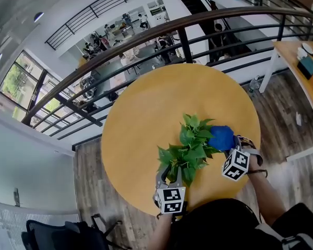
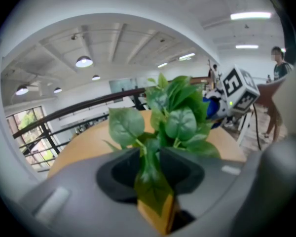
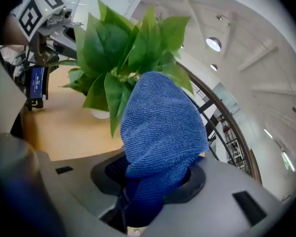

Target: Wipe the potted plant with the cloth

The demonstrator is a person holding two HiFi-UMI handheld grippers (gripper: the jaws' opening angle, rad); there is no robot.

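The plant (image 1: 190, 149) has bright green leaves with paler veins and stands in a white pot (image 3: 99, 114). The cloth (image 1: 221, 137) is deep blue with a fine ribbed, looped weave. The table (image 1: 146, 113) is a plain warm yellow-orange. The left gripper (image 2: 155, 181) and right gripper (image 3: 153, 181) have grey bodies with black hollows. Each carries a white cube (image 1: 171, 200) printed with black square markers. The floor (image 1: 287, 113) is dark brown planks streaked with grey. The railing (image 1: 180, 23) is dark brown on top, over black bars.
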